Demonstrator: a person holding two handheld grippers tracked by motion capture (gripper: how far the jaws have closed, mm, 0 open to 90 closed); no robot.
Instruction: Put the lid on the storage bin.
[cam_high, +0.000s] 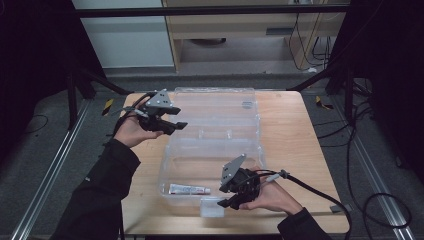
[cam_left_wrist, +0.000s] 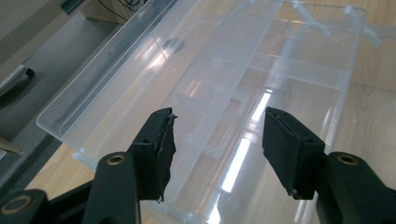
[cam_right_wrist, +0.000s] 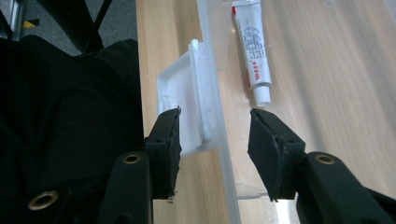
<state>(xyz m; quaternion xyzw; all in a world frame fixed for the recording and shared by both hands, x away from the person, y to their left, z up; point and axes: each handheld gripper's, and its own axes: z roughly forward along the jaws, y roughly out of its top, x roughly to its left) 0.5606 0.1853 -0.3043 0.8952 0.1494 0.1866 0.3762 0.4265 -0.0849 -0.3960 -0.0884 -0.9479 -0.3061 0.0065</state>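
At the table's near edge, the right gripper (cam_high: 227, 202) straddles the box latch (cam_right_wrist: 187, 100), open and unclamped; it could slip off. The left gripper (cam_high: 181, 125) hovers open, empty.

The clear plastic box (cam_high: 212, 165) and its opened lid (cam_high: 215, 107) block the bench (cam_high: 290, 135) centre from 12 to 6 o'clock. Bare wood at 3 o'clock gives open passage. The box's front wall and latch (cam_right_wrist: 187, 107) stand between the right hand-held gripper (cam_right_wrist: 212, 140) jaws, fencing off the tube (cam_right_wrist: 252, 51).
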